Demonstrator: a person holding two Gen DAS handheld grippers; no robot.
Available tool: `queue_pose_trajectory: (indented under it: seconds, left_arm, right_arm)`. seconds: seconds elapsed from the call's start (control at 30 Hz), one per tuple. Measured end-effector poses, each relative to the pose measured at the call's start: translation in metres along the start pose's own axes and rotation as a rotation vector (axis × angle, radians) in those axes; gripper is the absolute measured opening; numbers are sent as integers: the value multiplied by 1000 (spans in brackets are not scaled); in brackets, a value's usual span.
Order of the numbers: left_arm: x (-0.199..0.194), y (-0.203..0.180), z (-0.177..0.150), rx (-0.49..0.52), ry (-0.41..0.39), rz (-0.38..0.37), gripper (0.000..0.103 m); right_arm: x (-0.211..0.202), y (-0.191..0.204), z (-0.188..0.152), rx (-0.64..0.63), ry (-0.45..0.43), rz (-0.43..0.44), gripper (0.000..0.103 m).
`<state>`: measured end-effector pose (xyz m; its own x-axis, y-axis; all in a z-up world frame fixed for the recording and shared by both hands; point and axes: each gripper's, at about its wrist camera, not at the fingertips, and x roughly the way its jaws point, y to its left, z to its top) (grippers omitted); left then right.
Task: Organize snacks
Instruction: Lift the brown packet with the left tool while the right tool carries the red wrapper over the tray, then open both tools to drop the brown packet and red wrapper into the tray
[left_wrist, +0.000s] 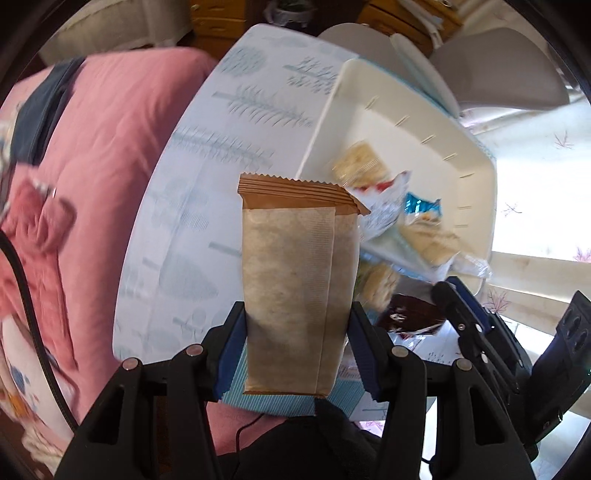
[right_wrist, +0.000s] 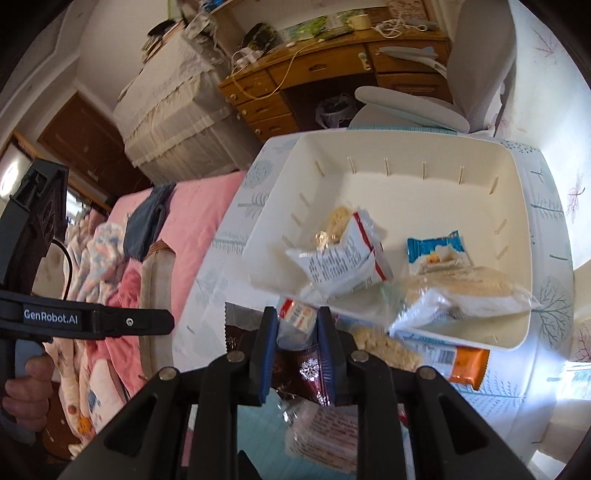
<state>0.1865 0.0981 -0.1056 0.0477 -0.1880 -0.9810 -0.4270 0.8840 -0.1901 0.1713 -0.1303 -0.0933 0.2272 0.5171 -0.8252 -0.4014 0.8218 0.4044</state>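
Observation:
My left gripper (left_wrist: 297, 350) is shut on a brown snack packet (left_wrist: 299, 280), which stands upright between the blue pads above the tree-patterned table (left_wrist: 229, 147). From the right wrist view the same left gripper (right_wrist: 162, 321) and brown packet (right_wrist: 157, 295) hang at the left, over the table's edge. My right gripper (right_wrist: 297, 332) is shut on a dark red snowflake packet (right_wrist: 314, 369) just before the white basket (right_wrist: 406, 177). Inside the basket lie a white-and-red packet (right_wrist: 343, 258), a blue packet (right_wrist: 436, 251) and a clear bag of crackers (right_wrist: 461, 291).
An orange packet (right_wrist: 469, 365) and other loose snacks lie on the table in front of the basket. Pink bedding (left_wrist: 92, 184) borders the table on the left. A wooden desk (right_wrist: 314, 74) and a grey chair (right_wrist: 406, 107) stand beyond the basket.

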Motion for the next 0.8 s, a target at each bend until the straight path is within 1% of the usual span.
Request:
queue_pose_trajectory:
  seconds: [0.17, 0.33, 0.5, 0.63, 0.73, 0.8]
  left_arm:
    - [-4, -29, 38, 81, -17, -6, 52]
    - [5, -55, 70, 131, -31, 15, 52]
    - [17, -76, 90, 168, -49, -1, 52]
    - [30, -90, 100, 208, -62, -30, 53]
    - [38, -98, 105, 225, -52, -46, 53]
    - [44, -101, 108, 224, -38, -39, 54]
  right_arm:
    - [-1, -10, 23, 52, -51, -6, 22]
    - [-2, -27, 40, 97, -104, -36, 22]
    - [2, -46, 51, 134, -123, -80, 22]
    - [9, -61, 55, 163, -108, -103, 23]
    - [14, -70, 55, 179, -91, -112, 25]
    - [16, -75, 56, 188, -78, -115, 25]
